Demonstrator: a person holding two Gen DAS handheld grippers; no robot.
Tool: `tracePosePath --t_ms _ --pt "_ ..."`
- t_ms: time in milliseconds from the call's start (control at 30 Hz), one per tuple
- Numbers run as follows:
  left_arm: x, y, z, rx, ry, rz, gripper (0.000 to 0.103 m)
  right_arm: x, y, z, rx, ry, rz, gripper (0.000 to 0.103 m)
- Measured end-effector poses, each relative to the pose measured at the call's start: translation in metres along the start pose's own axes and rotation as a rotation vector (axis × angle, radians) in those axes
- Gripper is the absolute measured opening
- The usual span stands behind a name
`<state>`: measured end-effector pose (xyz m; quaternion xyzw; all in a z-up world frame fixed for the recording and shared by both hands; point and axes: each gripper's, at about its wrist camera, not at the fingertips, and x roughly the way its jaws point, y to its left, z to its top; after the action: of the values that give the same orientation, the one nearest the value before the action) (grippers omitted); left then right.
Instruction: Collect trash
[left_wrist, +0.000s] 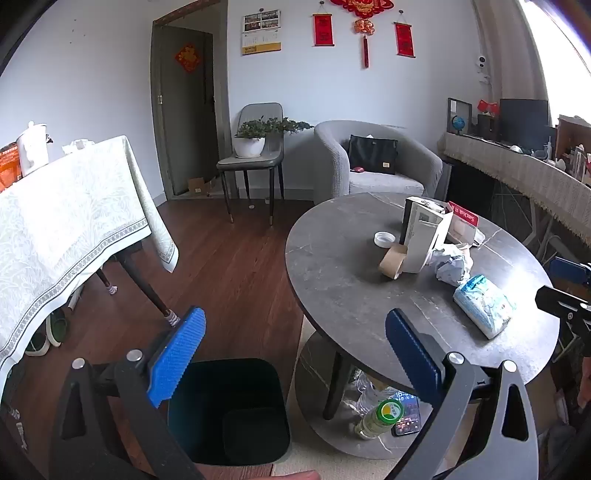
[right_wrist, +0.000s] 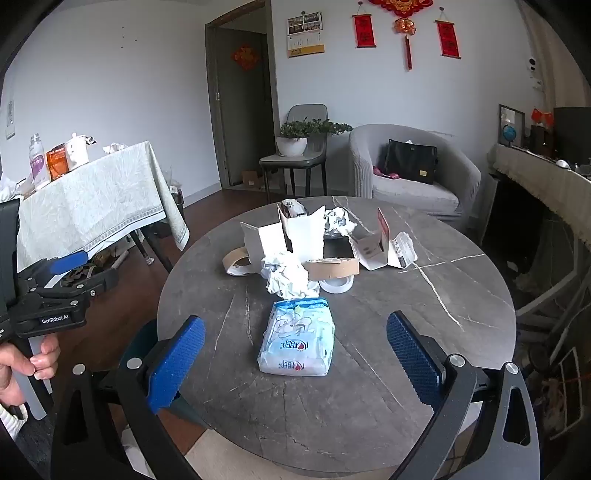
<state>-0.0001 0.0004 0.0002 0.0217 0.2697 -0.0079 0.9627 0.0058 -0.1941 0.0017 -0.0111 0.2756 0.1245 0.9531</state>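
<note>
Jaws of both grippers wide apart, empty; tissue pack (right_wrist: 297, 338) near round table (right_wrist: 443, 332) front edge, bare tabletop around

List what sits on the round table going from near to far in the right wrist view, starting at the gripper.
Right gripper → tissue pack → crumpled paper ball → white folded box → second crumpled paper at the far side of the round table.

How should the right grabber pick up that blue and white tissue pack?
Grip the tissue pack across its middle, on the two long sides, coming straight down from above. It lies flat on the round table, lengthwise between the right gripper's open jaws, apart from the crumpled paper.
</note>
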Motion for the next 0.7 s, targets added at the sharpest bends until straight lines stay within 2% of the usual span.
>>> tracePosePath --t_ms 700 --pt "-0.0003 0.0012 0.0007 -0.010 0.001 -0.003 0.100 0.0011 0.0018 0.0014 0.002 0.003 0.007 0.100"
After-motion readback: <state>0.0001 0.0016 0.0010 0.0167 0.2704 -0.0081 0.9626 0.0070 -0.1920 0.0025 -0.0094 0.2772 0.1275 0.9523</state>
